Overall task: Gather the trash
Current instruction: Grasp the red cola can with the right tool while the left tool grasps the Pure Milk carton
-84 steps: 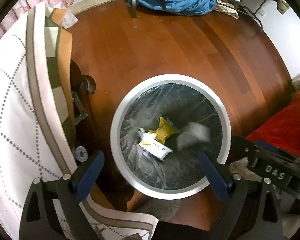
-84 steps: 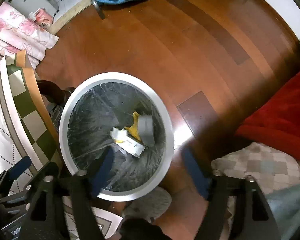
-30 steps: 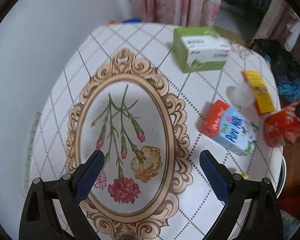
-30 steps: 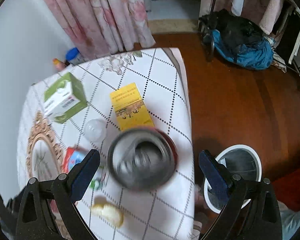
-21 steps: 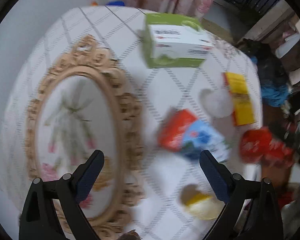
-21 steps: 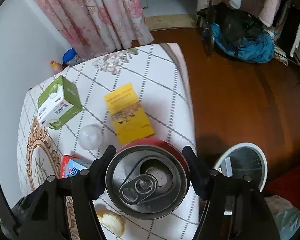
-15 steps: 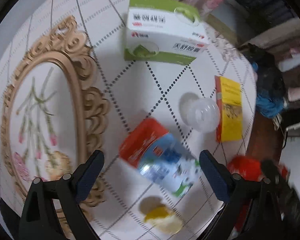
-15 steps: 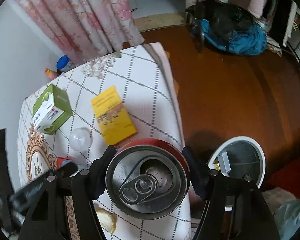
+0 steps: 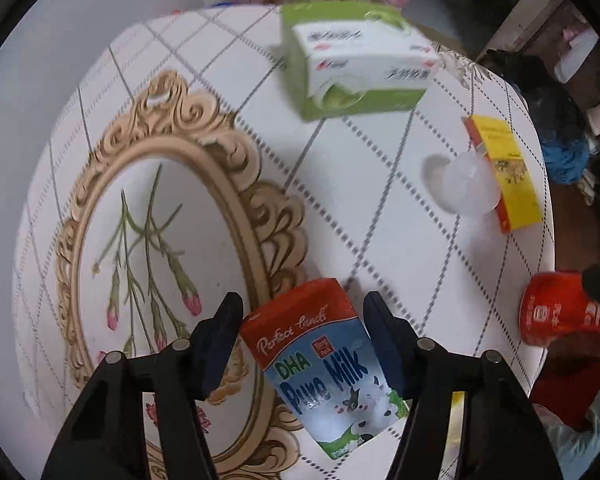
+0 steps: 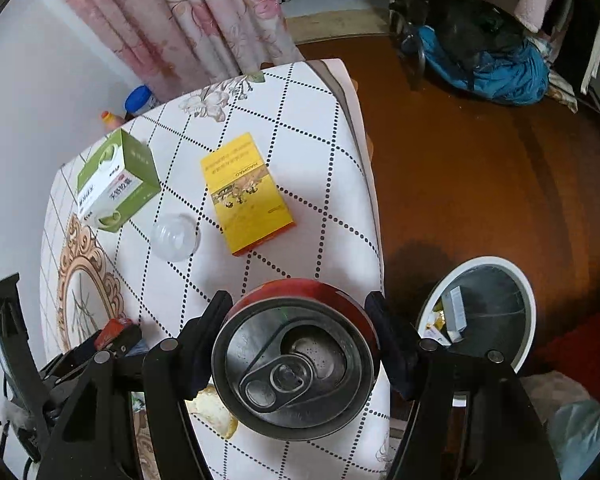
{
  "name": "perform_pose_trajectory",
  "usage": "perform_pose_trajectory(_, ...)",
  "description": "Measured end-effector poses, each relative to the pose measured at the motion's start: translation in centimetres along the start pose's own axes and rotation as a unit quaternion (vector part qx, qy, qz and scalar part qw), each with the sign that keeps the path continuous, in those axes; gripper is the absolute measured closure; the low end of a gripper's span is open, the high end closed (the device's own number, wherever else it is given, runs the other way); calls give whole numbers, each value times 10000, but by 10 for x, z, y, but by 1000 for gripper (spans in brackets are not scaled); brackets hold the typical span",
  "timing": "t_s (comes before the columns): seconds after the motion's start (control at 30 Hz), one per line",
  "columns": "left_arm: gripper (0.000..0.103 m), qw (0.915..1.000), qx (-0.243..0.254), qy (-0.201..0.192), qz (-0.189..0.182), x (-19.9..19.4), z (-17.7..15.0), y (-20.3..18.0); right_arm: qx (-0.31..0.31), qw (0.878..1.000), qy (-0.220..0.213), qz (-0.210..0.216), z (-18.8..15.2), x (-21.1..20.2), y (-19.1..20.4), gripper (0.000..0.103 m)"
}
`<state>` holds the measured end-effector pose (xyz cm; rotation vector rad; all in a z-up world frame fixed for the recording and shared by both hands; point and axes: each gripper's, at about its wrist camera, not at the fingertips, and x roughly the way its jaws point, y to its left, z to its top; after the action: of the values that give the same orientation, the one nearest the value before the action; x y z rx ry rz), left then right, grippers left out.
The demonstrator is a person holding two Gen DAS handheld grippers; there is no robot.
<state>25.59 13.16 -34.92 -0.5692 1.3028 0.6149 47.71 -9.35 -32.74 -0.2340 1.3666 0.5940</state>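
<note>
- Your right gripper [image 10: 298, 350] is clamped on the red soda can [image 10: 296, 356], above the table edge, near the trash bin [image 10: 528, 312].
- Your left gripper [image 9: 304, 338] straddles the milk carton [image 9: 324, 372] lying on the tablecloth [image 9: 364, 216]; fingers not visibly touching it.
- Risk: closing off-centre could skid the carton; tilting the opened can may spill dregs.

Green box [image 9: 356, 68] blurred — milk carton's [image 9: 328, 372] jaw contact unclear.

Left claw [image 9: 302, 334] astride the milk carton [image 9: 324, 372] on the patterned tablecloth [image 9: 352, 208].
</note>
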Motion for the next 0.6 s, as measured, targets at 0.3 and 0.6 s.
perform_pose_trajectory(0.3, 46, 9998, 19, -99, 184, 2, -17, 10, -28, 9994, 210, -282, -1, 14, 7, 32)
perform_pose_trajectory(0.6, 49, 9935, 288, -1033, 387, -66, -43, 23, 34, 9997, -222, 23, -14, -15, -5, 33)
